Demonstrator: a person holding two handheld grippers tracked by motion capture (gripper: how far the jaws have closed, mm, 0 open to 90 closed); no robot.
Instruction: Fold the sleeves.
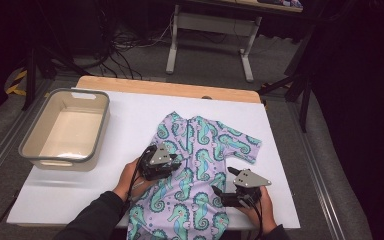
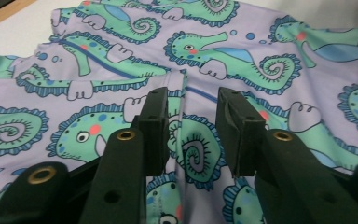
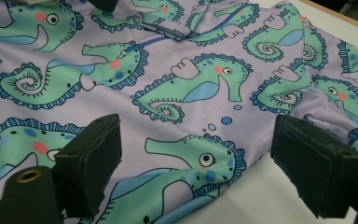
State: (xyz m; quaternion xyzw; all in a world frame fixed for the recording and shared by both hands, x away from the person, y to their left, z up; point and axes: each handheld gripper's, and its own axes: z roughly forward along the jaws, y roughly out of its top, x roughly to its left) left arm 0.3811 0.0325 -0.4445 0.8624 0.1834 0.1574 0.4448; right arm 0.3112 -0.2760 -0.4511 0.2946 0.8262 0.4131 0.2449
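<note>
Both grippers [image 1: 172, 166] [image 1: 219, 192] — over seahorse suit [image 1: 205, 150].

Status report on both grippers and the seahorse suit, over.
Left gripper part open over a fold. Right gripper wide open at the hem. Seahorse suit flat on table, left sleeve folded in. Bin clear.

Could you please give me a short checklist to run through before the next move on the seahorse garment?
1. Garment lies on the white table: ok.
2. Left gripper jaws parted, no cloth pinched: ok.
3. Right gripper jaws wide open over the garment's edge: ok.
4. Right sleeve spread flat: ok.
5. Left sleeve folded in over the body: ok.
6. Bin empty: ok.
</note>
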